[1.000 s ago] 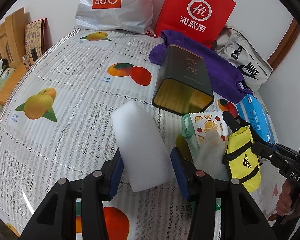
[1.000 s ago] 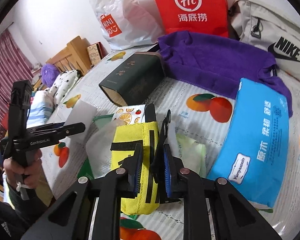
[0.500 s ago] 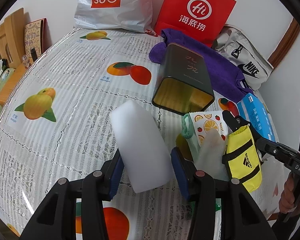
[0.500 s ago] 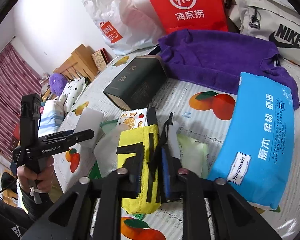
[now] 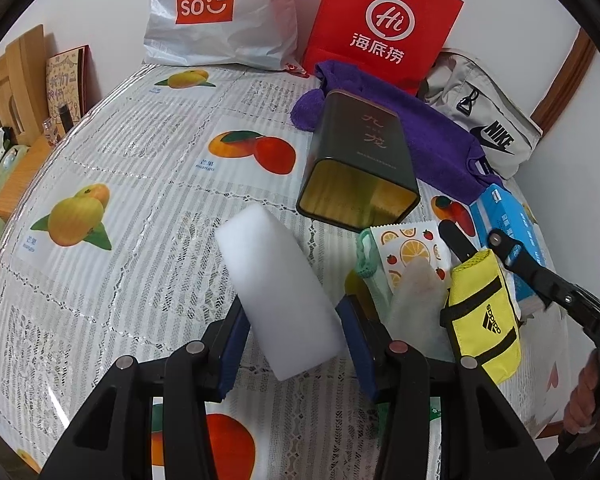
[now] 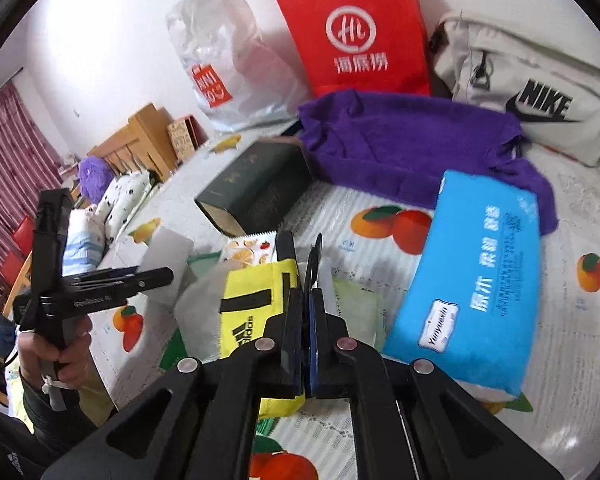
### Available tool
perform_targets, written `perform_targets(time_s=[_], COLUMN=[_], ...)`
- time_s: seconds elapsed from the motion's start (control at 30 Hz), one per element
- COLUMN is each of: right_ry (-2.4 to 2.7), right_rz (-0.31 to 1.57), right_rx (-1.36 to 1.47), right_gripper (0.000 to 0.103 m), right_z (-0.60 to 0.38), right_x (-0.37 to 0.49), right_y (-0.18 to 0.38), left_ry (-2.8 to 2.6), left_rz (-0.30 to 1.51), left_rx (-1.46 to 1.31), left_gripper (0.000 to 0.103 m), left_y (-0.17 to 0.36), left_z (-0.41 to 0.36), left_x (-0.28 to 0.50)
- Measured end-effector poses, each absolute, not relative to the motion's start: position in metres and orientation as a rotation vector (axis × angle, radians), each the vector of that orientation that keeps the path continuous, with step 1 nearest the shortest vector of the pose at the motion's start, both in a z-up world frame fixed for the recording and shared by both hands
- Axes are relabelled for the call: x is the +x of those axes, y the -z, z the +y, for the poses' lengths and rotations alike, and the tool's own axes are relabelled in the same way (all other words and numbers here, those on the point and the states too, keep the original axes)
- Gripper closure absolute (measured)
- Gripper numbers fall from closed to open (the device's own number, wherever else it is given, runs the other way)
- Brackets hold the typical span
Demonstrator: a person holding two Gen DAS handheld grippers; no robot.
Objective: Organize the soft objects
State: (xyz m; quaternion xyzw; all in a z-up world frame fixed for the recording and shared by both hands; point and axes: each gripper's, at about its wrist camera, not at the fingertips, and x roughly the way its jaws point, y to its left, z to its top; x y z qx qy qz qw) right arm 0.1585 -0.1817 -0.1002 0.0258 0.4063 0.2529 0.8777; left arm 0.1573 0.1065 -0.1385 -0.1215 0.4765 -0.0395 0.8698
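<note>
A white sponge block lies slantwise on the counter. Right of it, a yellow Adidas pouch with black straps rests atop crumpled tissue packets.

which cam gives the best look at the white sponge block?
Left wrist. The white sponge block lies whole and centred between the left gripper jaws, top face and edges clear. The right wrist view shows only a grey-white corner behind the left gripper's fingers, partly hidden and blurred.

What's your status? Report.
Left claw brackets white sponge, grip unclear. Right claw shut on yellow pouch. Dark tin lies ahead, open mouth toward claws.
</note>
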Motion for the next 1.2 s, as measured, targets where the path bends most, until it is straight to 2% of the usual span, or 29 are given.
perform_targets(time_s=[0.23, 0.5, 0.77, 1.03, 1.13, 1.17, 1.2], right_ry=[-0.491, -0.373, -0.338, -0.328, -0.339, -0.344, -0.345], right_rz=[0.788, 0.811, 0.89, 0.895, 0.889, 0.882, 0.879], right_rx=[0.061, 0.041, 0.031, -0.003, -0.012, -0.011, -0.008], right_gripper=[0.1, 0.1, 0.1, 0.096, 0.098, 0.1, 0.1], right_z=[-0.2, -0.233, -0.24, -0.235, -0.233, -0.234, -0.234], right_x=[0.115, 0.072, 0.078, 0.092, 0.095, 0.094, 0.093], right_y=[0.088, 0.111, 0.157, 0.167, 0.171, 0.171, 0.17], left_ry=[0.094, 0.094, 0.082, 0.078, 0.078, 0.08, 0.083], left_rz=[0.987, 0.992, 1.001, 1.023, 1.03, 1.029, 1.027], left_rx=[-0.23, -0.205, -0.189, -0.168, -0.163, -0.164, -0.165], left_gripper=[0.063, 0.063, 0.063, 0.063, 0.063, 0.063, 0.071], left_y=[0.136, 0.136, 0.137, 0.141, 0.146, 0.147, 0.148], left_z=[0.098, 0.089, 0.082, 0.077, 0.076, 0.076, 0.076], left_x=[0.155, 0.148, 0.142, 0.145, 0.147, 0.147, 0.148])
